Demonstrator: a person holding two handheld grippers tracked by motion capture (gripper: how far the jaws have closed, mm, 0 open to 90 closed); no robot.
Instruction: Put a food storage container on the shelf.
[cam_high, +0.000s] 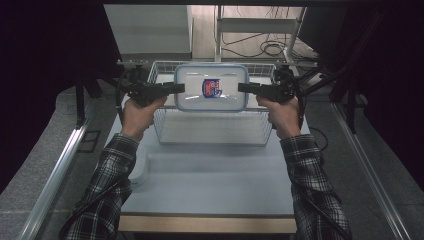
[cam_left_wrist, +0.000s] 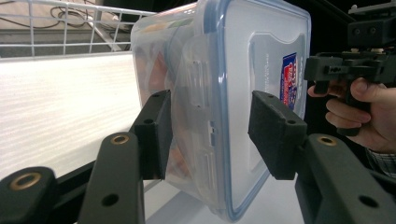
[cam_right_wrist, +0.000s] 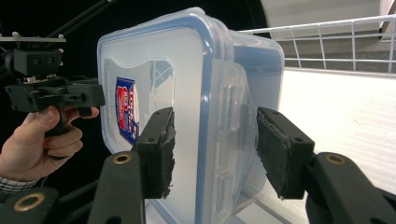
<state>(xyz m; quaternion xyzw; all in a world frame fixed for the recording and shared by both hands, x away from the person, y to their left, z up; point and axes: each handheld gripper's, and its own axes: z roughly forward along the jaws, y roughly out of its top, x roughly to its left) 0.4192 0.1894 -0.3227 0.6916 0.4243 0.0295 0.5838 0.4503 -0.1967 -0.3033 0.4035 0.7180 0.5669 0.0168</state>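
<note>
A clear, rounded-rectangular plastic food container with a blue-rimmed snap lid and a red-and-blue label, its writing too small to read, is held level above the white wire basket that stands on the pale worktop. The left claw and the right claw each straddle a side latch flap, black padded jaws spread on either side; whether the pads press on it cannot be told. Both plaid-sleeved forearms extend forward, the hands wrapped around the pistol grips.
</note>
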